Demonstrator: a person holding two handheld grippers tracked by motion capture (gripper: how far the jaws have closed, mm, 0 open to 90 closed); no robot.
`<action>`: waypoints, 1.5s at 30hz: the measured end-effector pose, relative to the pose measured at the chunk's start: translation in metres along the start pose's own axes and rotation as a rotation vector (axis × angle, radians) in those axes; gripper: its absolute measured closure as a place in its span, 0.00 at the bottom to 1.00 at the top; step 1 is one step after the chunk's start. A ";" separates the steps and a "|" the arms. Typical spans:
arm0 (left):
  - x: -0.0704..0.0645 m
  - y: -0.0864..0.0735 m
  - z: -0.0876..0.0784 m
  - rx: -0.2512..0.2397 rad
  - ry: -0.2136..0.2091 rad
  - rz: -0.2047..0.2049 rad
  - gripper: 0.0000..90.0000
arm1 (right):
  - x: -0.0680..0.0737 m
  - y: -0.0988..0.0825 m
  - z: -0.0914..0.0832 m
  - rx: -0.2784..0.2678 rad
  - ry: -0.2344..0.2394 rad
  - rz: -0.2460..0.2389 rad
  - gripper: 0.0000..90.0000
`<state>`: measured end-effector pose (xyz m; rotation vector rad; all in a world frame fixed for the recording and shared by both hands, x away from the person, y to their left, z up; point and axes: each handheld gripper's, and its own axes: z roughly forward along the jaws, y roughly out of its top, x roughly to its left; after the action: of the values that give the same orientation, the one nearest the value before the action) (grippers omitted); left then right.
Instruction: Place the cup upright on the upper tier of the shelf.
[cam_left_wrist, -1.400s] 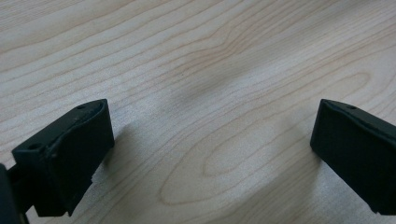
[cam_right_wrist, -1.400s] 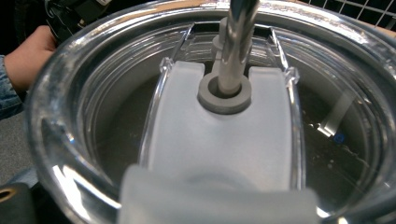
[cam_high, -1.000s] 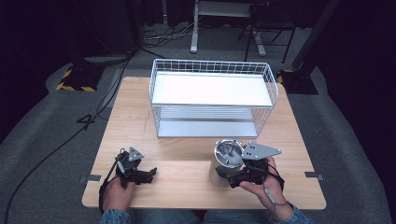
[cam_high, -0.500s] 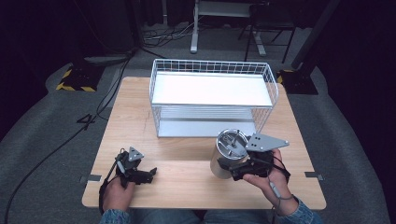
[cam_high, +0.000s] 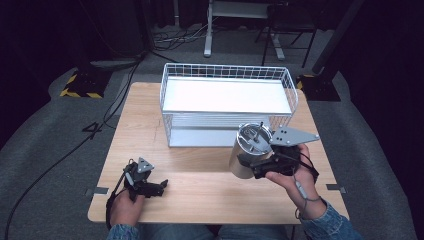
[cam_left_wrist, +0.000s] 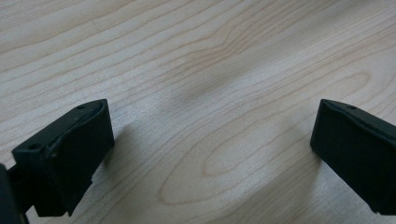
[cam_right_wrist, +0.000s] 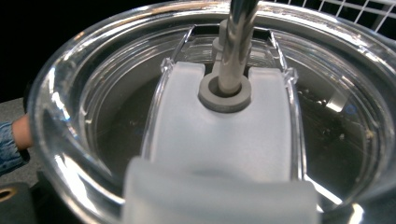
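The right hand-held gripper, pinching the steel tumbler, has just lifted it off the table and tilted it toward the wire basket, so it's probably headed inside. The left hand-held gripper rests spread open.

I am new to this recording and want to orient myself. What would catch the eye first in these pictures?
First, the shiny steel tumbler with a clear lid and a metal straw, held tilted above the table's near right part by the right tongs. Behind it, a white wire basket stands at the far middle of the wooden table. The left tongs rest open at the near left.
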<state>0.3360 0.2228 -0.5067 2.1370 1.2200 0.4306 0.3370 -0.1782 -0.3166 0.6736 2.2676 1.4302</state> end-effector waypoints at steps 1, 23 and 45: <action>0.000 0.000 0.000 -0.002 0.002 0.000 0.00 | -0.002 0.003 -0.001 -0.007 -0.010 0.004 0.04; 0.000 0.000 0.000 -0.002 0.003 -0.003 0.00 | -0.033 0.065 -0.006 -0.088 -0.058 -0.010 0.04; -0.001 0.000 0.000 -0.003 0.007 -0.007 0.00 | -0.080 0.133 0.035 -0.126 -0.124 0.016 0.04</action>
<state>0.3353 0.2220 -0.5069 2.1298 1.2300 0.4372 0.4469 -0.1496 -0.2055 0.7211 2.0639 1.4820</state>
